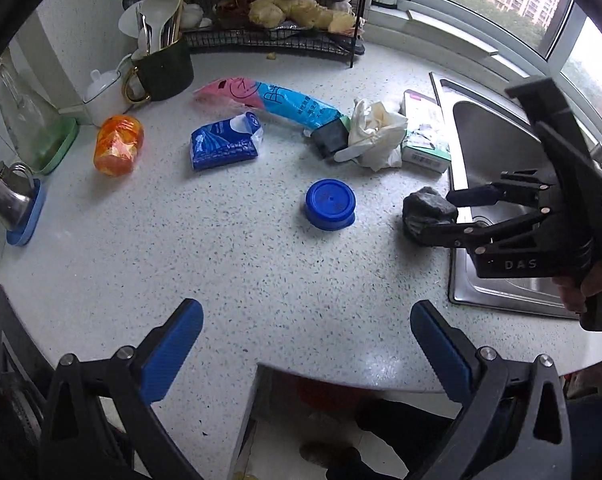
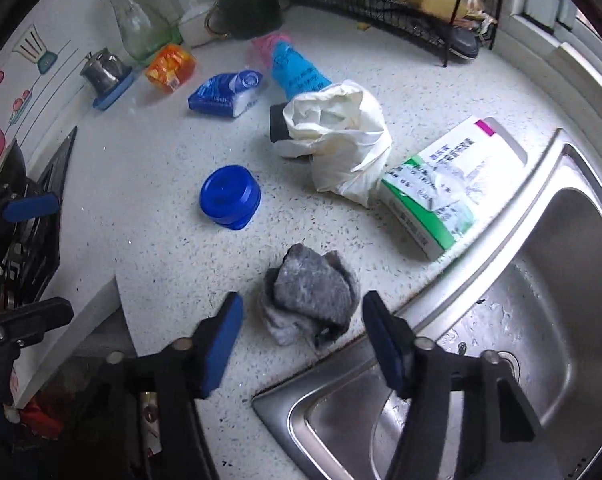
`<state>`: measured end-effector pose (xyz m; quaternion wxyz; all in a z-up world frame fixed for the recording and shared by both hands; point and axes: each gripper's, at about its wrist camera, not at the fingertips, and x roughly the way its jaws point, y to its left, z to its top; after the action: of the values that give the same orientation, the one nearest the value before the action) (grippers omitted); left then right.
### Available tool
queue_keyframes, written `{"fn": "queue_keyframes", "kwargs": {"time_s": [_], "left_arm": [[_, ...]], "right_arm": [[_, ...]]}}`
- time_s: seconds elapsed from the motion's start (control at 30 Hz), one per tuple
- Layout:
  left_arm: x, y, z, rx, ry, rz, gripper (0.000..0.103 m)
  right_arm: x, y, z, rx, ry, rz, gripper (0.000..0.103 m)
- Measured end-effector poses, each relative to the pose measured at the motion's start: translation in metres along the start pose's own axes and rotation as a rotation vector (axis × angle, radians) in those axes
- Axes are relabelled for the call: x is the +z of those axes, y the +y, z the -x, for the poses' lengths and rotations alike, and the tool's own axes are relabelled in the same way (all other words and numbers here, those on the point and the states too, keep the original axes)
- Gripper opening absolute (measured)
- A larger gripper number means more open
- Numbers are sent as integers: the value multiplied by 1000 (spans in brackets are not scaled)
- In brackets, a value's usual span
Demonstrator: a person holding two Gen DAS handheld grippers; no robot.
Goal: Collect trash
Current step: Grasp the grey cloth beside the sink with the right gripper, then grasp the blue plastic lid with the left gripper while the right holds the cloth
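Right gripper [image 2: 301,320]: tilted steeply down over the counter's edge by the sink [image 2: 541,280]; a hand [image 1: 585,284] grips its handle at the frame's rim; jaws part-spread, the blue pads standing either side of the grey rag without pressing it, as far as the wrist view shows.
Left gripper [image 1: 307,332]: also pointed down, jaws spread wide over bare countertop [image 1: 221,260]; nothing between the pads.
Grey rag [image 2: 311,296]: crumpled wad on the counter just beside the sink rim; it lies between the right gripper's pads, nearer their tips than the hinge.
Blue lid [image 1: 329,205]: flat on the counter, ahead of the left gripper, well apart from both tools.
White crumpled bag [image 2: 341,140]: beyond the rag, leaning on a dark block [image 2: 279,126] and touching the green-and-white carton [image 2: 441,192].
Other litter: blue tissue pack [image 1: 225,146]; orange wrapper [image 1: 119,144]; blue-and-pink plastic roll [image 1: 277,100].
Hidden or unclear: in the left view the right gripper's fingers overlap the rag, so contact cannot be judged there; carton print illegible; the person is cut off but for the hand.
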<state>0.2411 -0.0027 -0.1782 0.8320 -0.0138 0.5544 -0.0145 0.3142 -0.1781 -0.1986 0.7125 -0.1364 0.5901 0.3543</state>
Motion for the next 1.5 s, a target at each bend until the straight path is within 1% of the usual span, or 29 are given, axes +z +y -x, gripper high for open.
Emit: {"fn": "queue_keyframes", "kwargs": {"time_s": [0.07,0.1,0.13,0.23,0.3,0.4,0.5,0.6,0.7,0.83,0.97,1.1,1.17,1.27,1.33,1.37,1.4,1.47,1.5], "left_arm": [[2,-1,-3,7,5,-5,103],[3,-1,-5,11,9,-7,103],[4,0,-7,14,13,-8,103],[7,2,-13,14,26,0,103],[10,4,-17,11,29,3,103],[18,5,-22,2,29,-5,103],[29,5,-28,7,23,-37,103],[41,5,-35,-10,15,-64,103],[52,5,-47,-37,19,-84,103],[62,3,-65,-80,16,-140,103],[71,4,-86,-102,21,-184,103],[77,7,-97,-117,32,-219,103],[79,5,-101,-138,31,-238,103],[82,-2,-110,-137,32,-283,103],[83,-7,-118,-111,26,-304,94],[84,-7,-121,-108,30,-305,83],[85,-8,-122,-103,10,-305,81],[88,-9,-123,-113,0,-303,80],[90,-10,-124,-116,-2,-303,76]], "right_arm": [[2,-2,-5,8,12,8,49],[2,-3,-6,15,16,10,45],[2,-3,-7,16,20,19,43],[2,-3,-12,1,37,53,37],[1,-1,-9,-2,28,83,33],[-1,-5,-2,-3,12,74,31],[-4,-15,11,9,-12,38,31],[-9,-18,26,9,-42,33,30],[-12,-23,32,7,-45,27,31],[-13,-33,29,4,-40,13,31],[-18,-40,29,-29,-36,14,31],[-24,-52,27,-16,-25,-11,31],[-25,-56,26,-12,-34,-23,31],[-23,-55,27,-9,-60,-20,31],[-23,-53,26,-3,-66,-15,31],[-23,-53,25,3,-69,-16,31],[-23,-52,23,8,-69,-16,31],[-21,-51,20,15,-71,-21,31],[-21,-52,21,26,-75,-31,31]]}}
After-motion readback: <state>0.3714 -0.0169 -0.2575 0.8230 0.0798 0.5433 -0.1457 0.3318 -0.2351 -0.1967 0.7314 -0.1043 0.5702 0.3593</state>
